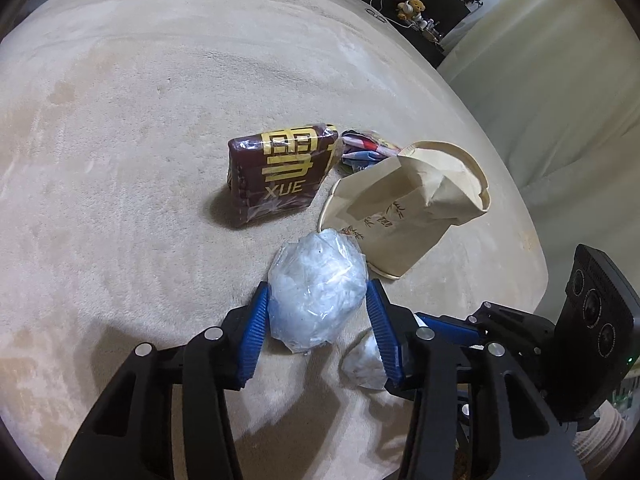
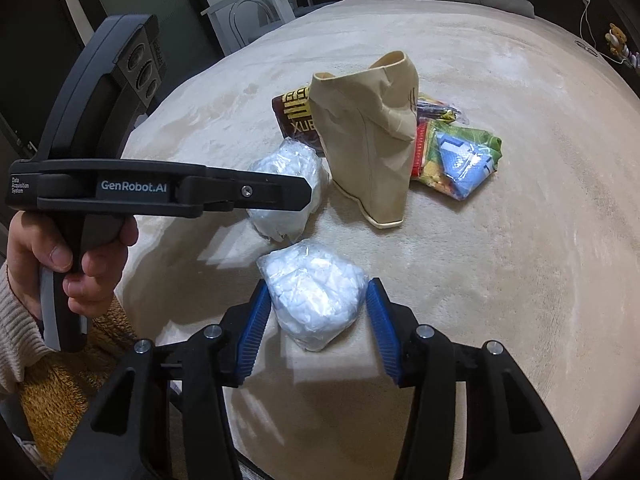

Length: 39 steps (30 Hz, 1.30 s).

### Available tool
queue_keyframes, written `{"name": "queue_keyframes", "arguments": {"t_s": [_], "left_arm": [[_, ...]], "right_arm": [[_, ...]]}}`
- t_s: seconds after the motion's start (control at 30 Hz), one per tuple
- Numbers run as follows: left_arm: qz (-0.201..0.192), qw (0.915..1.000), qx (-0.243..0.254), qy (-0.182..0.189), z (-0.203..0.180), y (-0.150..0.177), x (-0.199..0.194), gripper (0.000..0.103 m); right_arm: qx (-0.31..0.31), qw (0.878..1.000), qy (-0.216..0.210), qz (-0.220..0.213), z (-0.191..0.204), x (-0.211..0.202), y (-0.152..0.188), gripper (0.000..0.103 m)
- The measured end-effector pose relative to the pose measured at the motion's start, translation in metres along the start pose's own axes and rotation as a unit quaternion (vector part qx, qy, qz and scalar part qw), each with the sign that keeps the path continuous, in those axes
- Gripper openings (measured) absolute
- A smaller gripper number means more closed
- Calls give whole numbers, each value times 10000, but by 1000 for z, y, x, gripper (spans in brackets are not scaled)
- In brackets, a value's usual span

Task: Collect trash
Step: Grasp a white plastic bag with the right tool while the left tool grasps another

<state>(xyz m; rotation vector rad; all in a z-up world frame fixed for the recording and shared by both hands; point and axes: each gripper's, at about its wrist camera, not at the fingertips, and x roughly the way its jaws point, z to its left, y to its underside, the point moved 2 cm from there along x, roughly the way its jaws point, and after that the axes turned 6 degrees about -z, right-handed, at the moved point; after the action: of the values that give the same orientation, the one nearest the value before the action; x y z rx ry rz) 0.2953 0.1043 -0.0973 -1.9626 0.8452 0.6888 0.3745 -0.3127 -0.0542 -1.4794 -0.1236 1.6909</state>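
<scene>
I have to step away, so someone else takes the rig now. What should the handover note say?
Left tongs: open around one clear plastic wad, not clamped.
Right tongs: open around the second wad, small gaps either side.
Both wads lie on the beige blanket near the upright cloth tote. A brown XUE packet and colourful wrappers lie by it.
Done: nothing visibly bagged.
Left: grip both wads, bag everything.
</scene>
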Motion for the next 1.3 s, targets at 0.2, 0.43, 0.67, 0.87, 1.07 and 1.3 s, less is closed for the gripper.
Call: {"name": "queue_keyframes", "arguments": {"t_s": [0.2, 0.43, 0.67, 0.87, 1.07, 1.3], "left_arm": [[-105, 9999, 68, -12, -7, 9, -7, 47], [-402, 9991, 146, -29, -20, 25, -27, 47], [-562, 9981, 198, -132, -25, 41, -45, 47], [-638, 9975, 229, -197, -27, 53, -57, 47], [-831, 9960, 314, -130, -34, 74, -74, 47], [-1048, 9938, 357, 1, -44, 101, -93, 47]], "right_arm": [[22, 9999, 32, -127, 0, -8, 3, 47], [123, 9995, 80, -289, -2, -23, 5, 47], [188, 9989, 178, -391, 3, -36, 17, 47], [415, 9971, 285, -578, -1, -54, 26, 47], [608, 9947, 296, -771, 4, -75, 41, 47], [771, 9919, 325, -958, 9, -96, 61, 47]]}}
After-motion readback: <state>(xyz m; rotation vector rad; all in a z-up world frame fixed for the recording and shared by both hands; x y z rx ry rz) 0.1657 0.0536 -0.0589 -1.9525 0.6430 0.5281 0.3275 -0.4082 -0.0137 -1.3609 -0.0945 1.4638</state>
